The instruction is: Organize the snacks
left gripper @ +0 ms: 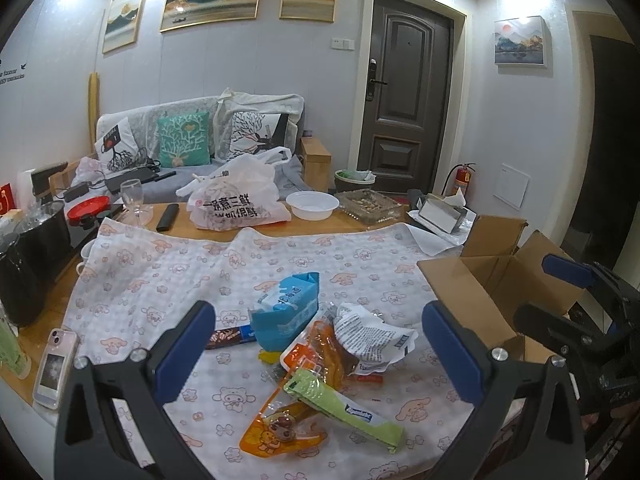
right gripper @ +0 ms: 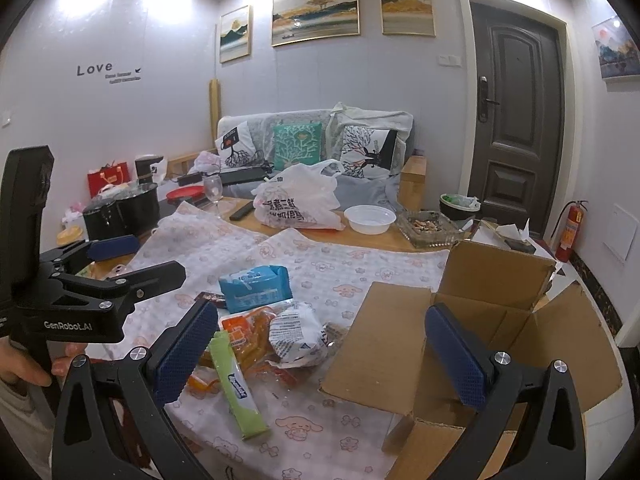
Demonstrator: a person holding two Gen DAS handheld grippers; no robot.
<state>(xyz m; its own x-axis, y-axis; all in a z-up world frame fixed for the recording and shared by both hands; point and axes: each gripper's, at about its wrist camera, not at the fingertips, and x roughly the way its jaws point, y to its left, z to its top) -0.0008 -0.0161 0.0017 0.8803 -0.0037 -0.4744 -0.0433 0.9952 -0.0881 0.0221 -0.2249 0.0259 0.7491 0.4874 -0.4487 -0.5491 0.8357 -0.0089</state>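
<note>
A cartoon-printed cloth covers the near part of the wooden counter, and everything here is placed from the open cardboard box standing at the cloth's right edge with its flaps spread. Left of the box, on the cloth, lies the pile of snacks. A blue packet sits at the far side of the pile, farther from the box than the crumpled white wrapper, which rests on an orange-and-clear bag. A green stick pack lies at the near side of the pile, across an orange cartoon pouch, and a dark brown bar pokes out from under the blue packet on the side away from the box. Beyond the box, at the counter's far edge, stand a glass ashtray, a white bowl and a printed white plastic bag. The left claw hangs above the pile, left of the box, its blue pads wide apart and empty. The right claw hovers between pile and box, equally spread and holding nothing, one finger over the box's near flap. A pink-cased phone lies at the counter's left edge, far from the box.
</note>
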